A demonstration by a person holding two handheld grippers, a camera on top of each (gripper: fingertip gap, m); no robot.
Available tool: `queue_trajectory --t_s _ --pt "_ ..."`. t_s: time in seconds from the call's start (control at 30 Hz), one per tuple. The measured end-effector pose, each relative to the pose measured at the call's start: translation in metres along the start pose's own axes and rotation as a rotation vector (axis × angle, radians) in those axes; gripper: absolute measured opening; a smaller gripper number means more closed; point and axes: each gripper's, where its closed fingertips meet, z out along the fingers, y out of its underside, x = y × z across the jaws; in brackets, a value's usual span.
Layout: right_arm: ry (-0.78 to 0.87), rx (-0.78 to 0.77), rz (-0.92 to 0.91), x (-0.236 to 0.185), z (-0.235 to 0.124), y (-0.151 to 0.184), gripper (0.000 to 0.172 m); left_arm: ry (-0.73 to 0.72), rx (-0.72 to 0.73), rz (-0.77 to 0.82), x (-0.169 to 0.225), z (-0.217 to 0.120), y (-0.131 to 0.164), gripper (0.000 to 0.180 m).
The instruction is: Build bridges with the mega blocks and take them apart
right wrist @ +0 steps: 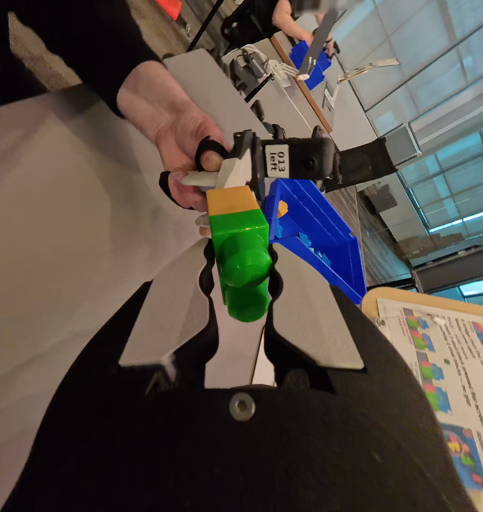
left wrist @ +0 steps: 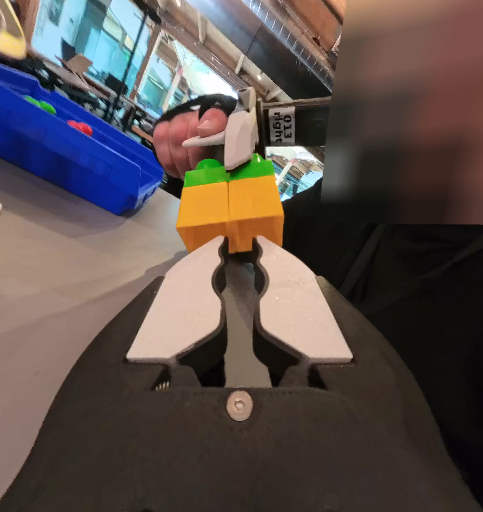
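- Two mega blocks, a green block (right wrist: 241,266) mated to an orange block (left wrist: 229,213), are held in the air above the desk (left wrist: 54,263).
- Left tool (left wrist: 239,243) pinches the orange end; right tool (right wrist: 241,266) clamps the green.
- Separation seems unfinished; more blocks lie in the blue bin (right wrist: 331,249).

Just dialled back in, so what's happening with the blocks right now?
A person is holding a joined pair of blocks in the air between two handheld grippers. The left gripper pinches a rib on the orange block, while the right gripper closes around the green block. The two blocks are still stuck together. The blue bin on the grey table holds more blocks.
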Motion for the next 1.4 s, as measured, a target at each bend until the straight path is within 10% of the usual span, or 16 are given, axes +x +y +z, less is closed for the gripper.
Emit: queue_trajectory --t_s 0.17,0.4,0.53,1.07,1.13,1.4 --pt "0.132 -0.091 0.114 0.031 -0.068 0.021 0.037 -0.084 -0.033 0.124 0.0 -0.004 -0.003 0.014" --pt "0.132 -0.825 0.351 0.035 -0.257 0.159 0.037 -0.19 -0.079 0.142 -0.025 -0.008 0.014 0.007" --pt "-0.035 -1.055 0.515 -0.002 -0.306 0.226 0.037 -0.198 -0.103 0.145 -0.03 -0.002 0.018 0.004" --pt "-0.319 -1.337 0.641 -0.053 -0.308 0.337 0.042 -0.222 -0.153 0.137 -0.039 0.0 0.028 0.004" --pt "-0.274 -1.347 0.652 -0.044 -0.31 0.334 0.066 -0.235 -0.167 0.153 -0.038 -0.002 0.028 0.004" --pt "-0.035 -1.113 0.506 0.004 -0.298 0.224 0.038 -0.462 -0.19 0.308 -0.036 -0.048 0.0 0.014"
